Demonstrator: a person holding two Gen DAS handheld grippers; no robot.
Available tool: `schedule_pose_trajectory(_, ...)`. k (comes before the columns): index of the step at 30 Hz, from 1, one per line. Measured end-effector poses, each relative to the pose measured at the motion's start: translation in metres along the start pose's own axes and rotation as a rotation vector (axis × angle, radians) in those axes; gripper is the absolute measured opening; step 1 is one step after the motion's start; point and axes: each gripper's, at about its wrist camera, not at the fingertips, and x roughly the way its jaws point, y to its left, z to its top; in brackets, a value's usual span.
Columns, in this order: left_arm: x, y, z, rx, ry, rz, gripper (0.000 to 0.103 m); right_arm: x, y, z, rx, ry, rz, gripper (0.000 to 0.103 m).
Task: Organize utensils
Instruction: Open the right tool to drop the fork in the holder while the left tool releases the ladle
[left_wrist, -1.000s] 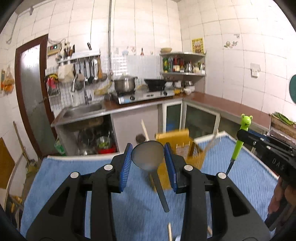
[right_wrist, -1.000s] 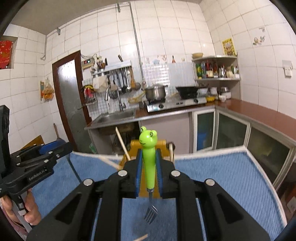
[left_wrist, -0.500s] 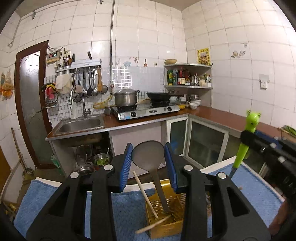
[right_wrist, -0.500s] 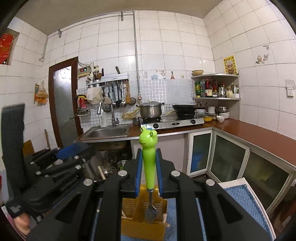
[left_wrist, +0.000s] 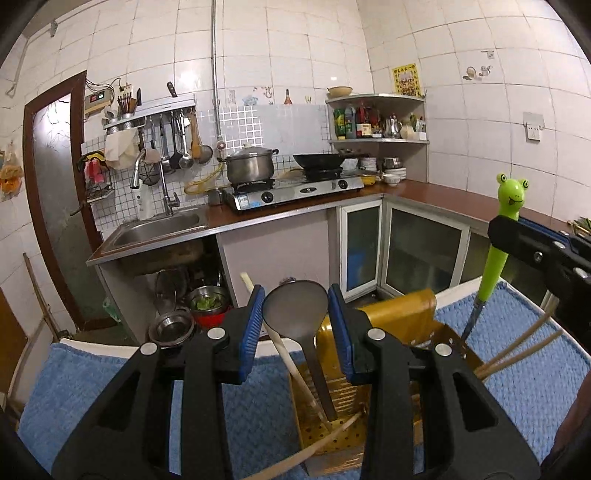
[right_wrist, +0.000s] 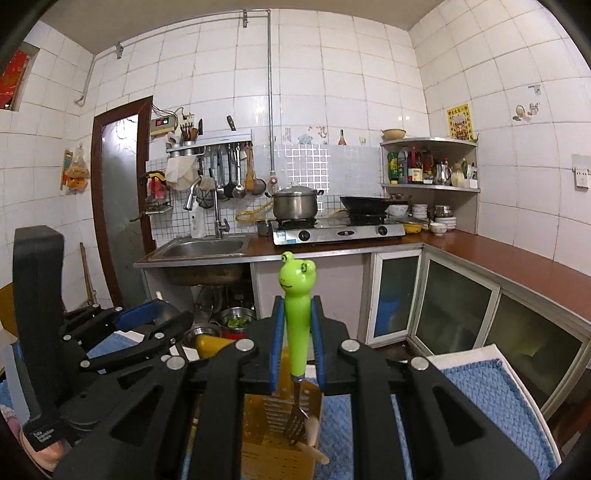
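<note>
My left gripper is shut on the bowl of a grey spoon, bowl up. The spoon's handle reaches down into a yellow perforated utensil holder standing on the blue towel. Pale chopsticks lean in the holder beside it. My right gripper is shut on a green frog-handled fork, tines down just above the holder. In the left wrist view the right gripper is at the right edge with the fork. In the right wrist view the left gripper is at the left.
The blue towel covers the work surface, with a white edge at its far side. More chopsticks stick out on the holder's right. Beyond are a sink, a stove with a pot, and cabinets. A hand holds the left gripper.
Both grippers have moved forward to the yellow holder, which was farther off before. The spoon's handle now sits inside it, and the fork's tines hang close over it.
</note>
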Motion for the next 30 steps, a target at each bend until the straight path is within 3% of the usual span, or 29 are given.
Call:
schedule_pose_trajectory(16,-0.008,0.007,-0.018,-0.034,0.051,-0.023,0.036,0.020,-0.007,-0.033,0.019,0.134,0.011,0.015)
schedule_pose_trajectory(22,-0.041,0.021,-0.010,-0.075,0.027,-0.011,0.061,0.012,-0.004,-0.034,0.029,0.178,0.024,0.016)
schedule_pose_trajectory(26,-0.067,0.037,-0.003,-0.106,0.025,0.000,0.076,-0.009,0.000,-0.020,0.026,0.147,0.015,0.048)
schedule_pose_trajectory(30,-0.093,0.054,-0.002,-0.135,0.025,0.025,0.086,-0.034,0.004,-0.009,0.027,0.127,0.010,0.052)
